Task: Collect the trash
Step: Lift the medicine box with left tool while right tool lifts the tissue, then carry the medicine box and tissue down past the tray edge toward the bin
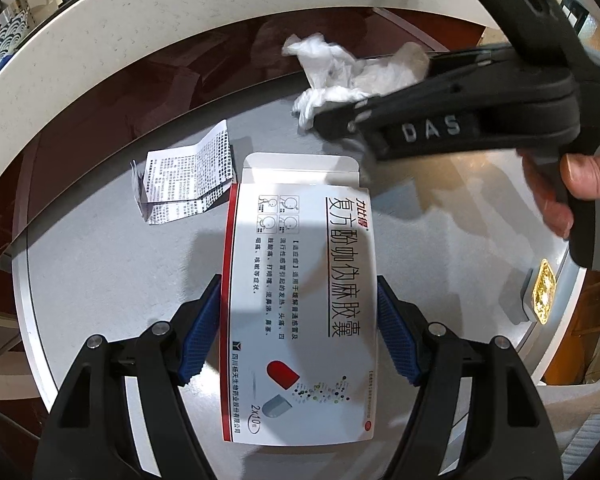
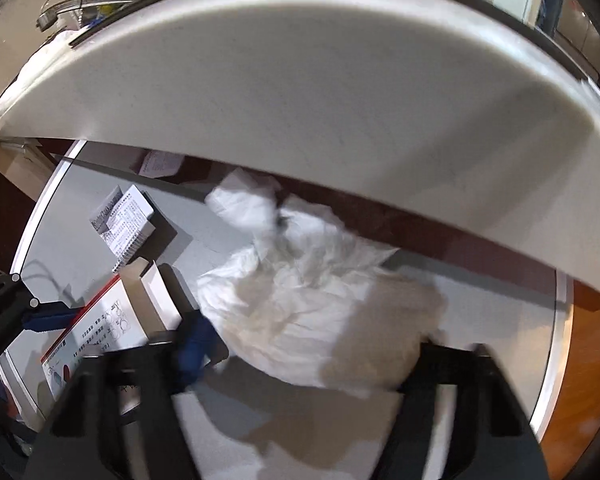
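Left gripper: my left gripper (image 1: 298, 328) is clamping the medicine box (image 1: 300, 280) across its width, both blue pads pressing on its long edges.
Medicine box: it is lying flat on the grey worktop (image 1: 100, 280), printed face up, its open end flap pointing toward 12 o'clock in the left wrist view; in the right wrist view I am seeing it at 8 o'clock.
Right gripper: my right gripper (image 2: 300, 364) is closing on the crumpled white tissue (image 2: 300, 300); the wad is sitting between the fingers, but the picture is blurred and I cannot tell whether the pads are pressing on it.
Same gripper from the left: it is reaching in from 2 o'clock, fingers pointing toward 10 o'clock, with the tissue bulging out ahead of the tips.
Hand: a person's hand (image 1: 572, 188) is wrapping around the right gripper's handle at 3 o'clock.
Tissue: it is lying at the far edge of the worktop, at 1 o'clock from the box, apart from it.
Leaflet: a folded printed leaflet (image 1: 184, 178) is lying on the worktop at 10 o'clock from the box, just beside its flap end.
Gold item: a small shiny gold wrapper (image 1: 544, 292) is resting near the worktop's rim at 3 o'clock.
Ledge: a pale speckled ledge (image 2: 320, 100) is arching over the worktop's far side.
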